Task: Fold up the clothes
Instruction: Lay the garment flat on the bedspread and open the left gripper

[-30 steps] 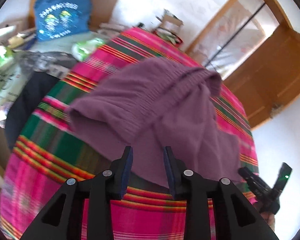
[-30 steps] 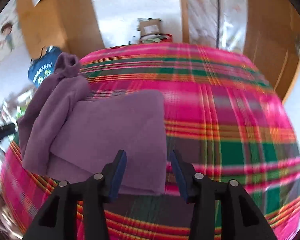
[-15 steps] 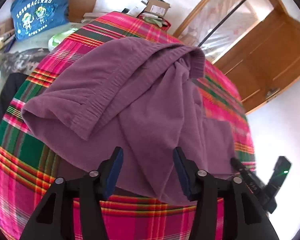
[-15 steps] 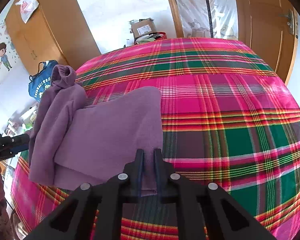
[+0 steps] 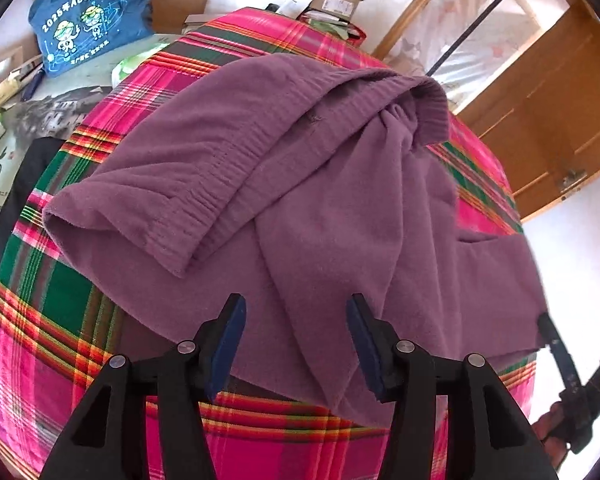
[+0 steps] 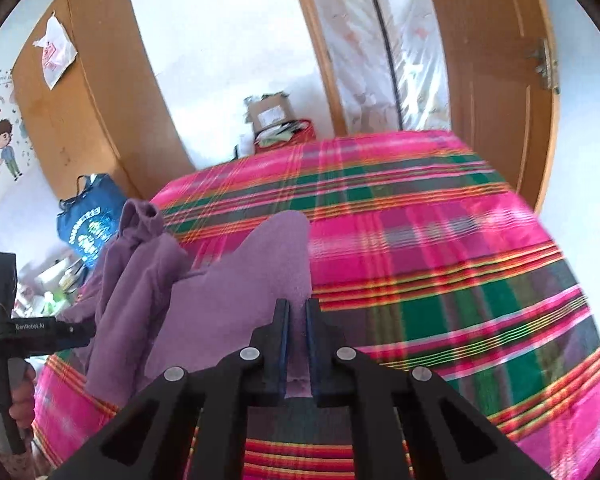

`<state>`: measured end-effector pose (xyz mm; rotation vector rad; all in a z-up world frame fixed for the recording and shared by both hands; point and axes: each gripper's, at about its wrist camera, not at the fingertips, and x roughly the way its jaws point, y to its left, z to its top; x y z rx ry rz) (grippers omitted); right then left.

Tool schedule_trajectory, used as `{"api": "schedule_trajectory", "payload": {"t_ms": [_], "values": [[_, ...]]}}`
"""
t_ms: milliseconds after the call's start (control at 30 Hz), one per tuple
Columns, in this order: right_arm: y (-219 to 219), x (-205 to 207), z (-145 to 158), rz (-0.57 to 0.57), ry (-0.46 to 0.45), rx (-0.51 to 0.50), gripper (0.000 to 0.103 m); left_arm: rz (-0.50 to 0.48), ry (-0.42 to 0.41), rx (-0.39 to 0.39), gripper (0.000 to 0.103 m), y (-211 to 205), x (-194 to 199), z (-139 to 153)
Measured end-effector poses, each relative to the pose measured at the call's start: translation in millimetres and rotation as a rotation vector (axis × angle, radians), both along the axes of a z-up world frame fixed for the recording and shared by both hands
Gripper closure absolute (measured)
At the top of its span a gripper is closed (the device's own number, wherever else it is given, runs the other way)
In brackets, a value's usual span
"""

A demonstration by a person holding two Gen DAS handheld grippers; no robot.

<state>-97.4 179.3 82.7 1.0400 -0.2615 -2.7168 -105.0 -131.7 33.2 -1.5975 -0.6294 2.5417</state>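
Nearest in the right wrist view, the right gripper (image 6: 296, 344) has its blue-padded jaws pinched on a corner of the soft purple knit garment (image 6: 236, 304), and the cloth rises from the bed in a peak toward 12 o'clock. In the left wrist view, the left gripper (image 5: 296, 344) hovers over the garment's near hem with its jaws spread wide and nothing between them; that hem lies just under the pads, hanging slightly over the bed's near edge.

The garment lies on the pink, green and orange plaid bedspread (image 6: 440, 248), partly doubled over: a ribbed sleeve or waistband (image 5: 188, 184) is folded across it at 10 o'clock, and a bunched cuff (image 5: 428, 108) sits at its far end near 1 o'clock.

I judge the step in hand to be lifting one corner to carry it across. To do it well, the left gripper should pinch the matching near corner low at the hem, taking a single layer, so both corners rise level. Keep the cloth taut between the grippers, and flatten the bunched cuff before laying the fold down.

Beyond the bed a blue printed tote bag (image 5: 88, 12) stands at 11 o'clock and a cardboard box (image 6: 268, 114) at 12 o'clock
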Motion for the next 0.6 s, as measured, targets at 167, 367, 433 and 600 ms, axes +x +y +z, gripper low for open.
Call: {"api": "schedule_trajectory", "payload": {"t_ms": [167, 367, 433, 600], "values": [[14, 7, 5, -0.046, 0.017, -0.004, 0.095, -0.004, 0.018, -0.004, 0.057, 5, 1, 3], [36, 8, 8, -0.118, 0.028, 0.002, 0.095, -0.015, 0.006, -0.005, 0.080, 11, -1, 2], [40, 10, 7, -0.138, 0.031, 0.008, 0.095, -0.012, 0.004, 0.001, 0.083, 12, 0, 2], [54, 12, 4, -0.206, 0.035, 0.054, 0.095, -0.004, 0.005, 0.002, 0.094, 9, 3, 2]]}}
